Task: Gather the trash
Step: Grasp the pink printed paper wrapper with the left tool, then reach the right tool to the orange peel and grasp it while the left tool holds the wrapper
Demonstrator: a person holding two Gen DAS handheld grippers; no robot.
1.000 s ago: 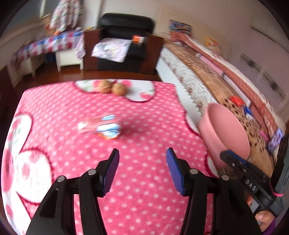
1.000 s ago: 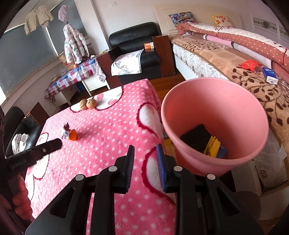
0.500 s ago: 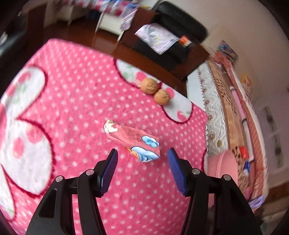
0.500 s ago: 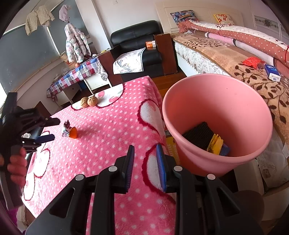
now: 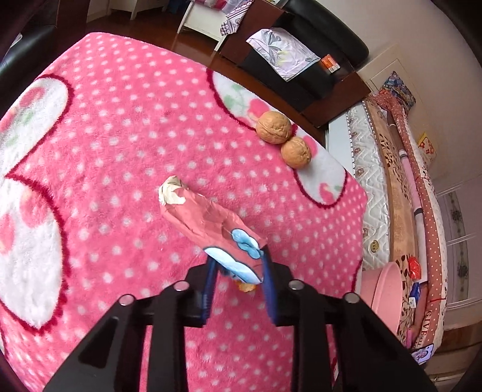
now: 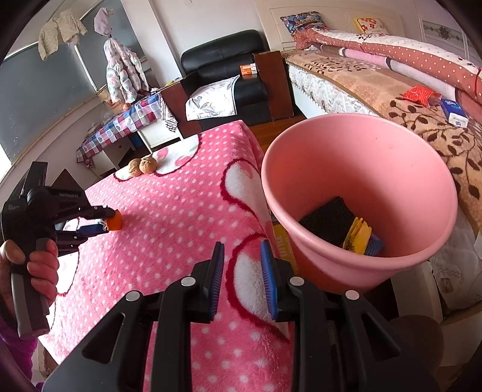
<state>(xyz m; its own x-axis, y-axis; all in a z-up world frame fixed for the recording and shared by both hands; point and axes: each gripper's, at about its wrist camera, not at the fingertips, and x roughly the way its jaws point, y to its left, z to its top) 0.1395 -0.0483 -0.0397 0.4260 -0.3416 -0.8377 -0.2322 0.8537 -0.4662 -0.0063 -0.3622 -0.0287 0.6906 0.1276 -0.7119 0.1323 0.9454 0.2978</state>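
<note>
Left gripper (image 5: 238, 271) pinching crumpled snack wrapper (image 5: 211, 224) between both pads; right gripper (image 6: 242, 276) fingers apart, empty; pink bin (image 6: 358, 193) interior visible from right wrist only.

Left gripper (image 5: 238, 271) moved in on wrapper (image 5: 211, 223), jaws narrowed from wide to pinching it

Fluffy pink polka-dot blanket (image 6: 168, 211) is covering the table, dark wooden floor (image 5: 192, 48) showing beyond it. Black leather armchair (image 6: 226, 54) is sitting against the white wall (image 6: 211, 18), beside the bed with brown floral cover (image 6: 376, 87). Daylight is coming through the big dark-shaded window (image 6: 36, 90), clothes hanging in front.
</note>
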